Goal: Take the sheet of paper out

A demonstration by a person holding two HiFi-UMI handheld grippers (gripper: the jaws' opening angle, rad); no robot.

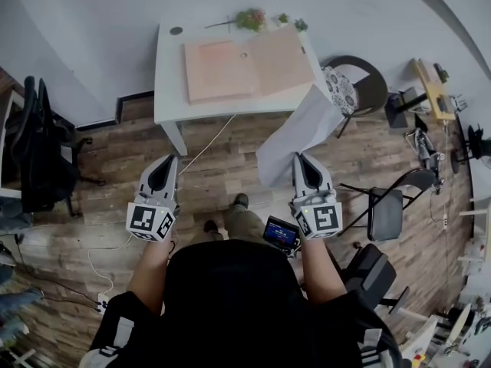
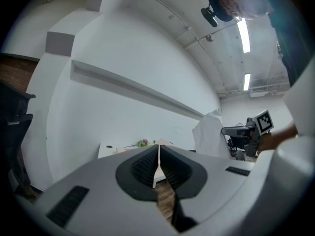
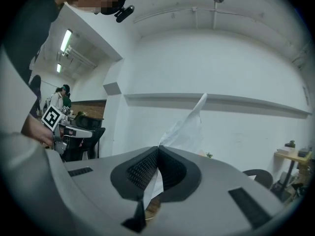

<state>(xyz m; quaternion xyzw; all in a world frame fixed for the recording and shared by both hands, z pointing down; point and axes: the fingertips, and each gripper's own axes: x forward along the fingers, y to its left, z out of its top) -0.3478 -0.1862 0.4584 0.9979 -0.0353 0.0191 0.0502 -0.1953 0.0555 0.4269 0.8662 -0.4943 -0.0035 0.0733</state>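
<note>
A white sheet of paper (image 1: 295, 136) hangs in the air off the white table's (image 1: 170, 83) front right corner. My right gripper (image 1: 301, 158) is shut on its near edge. In the right gripper view the sheet (image 3: 189, 127) rises from between the closed pads of that gripper (image 3: 158, 149). An open pink folder (image 1: 245, 66) lies flat on the table. My left gripper (image 1: 167, 159) is held level over the wooden floor, left of the sheet and apart from it. Its jaws (image 2: 158, 149) are shut with nothing between them. From there the sheet (image 2: 209, 134) shows at the right.
A small bunch of flowers (image 1: 251, 18) lies at the table's far edge. A black office chair (image 1: 38, 144) stands at the left, a round-backed chair (image 1: 360, 83) and a folding chair (image 1: 391, 205) at the right. A cable (image 1: 211, 140) runs across the floor.
</note>
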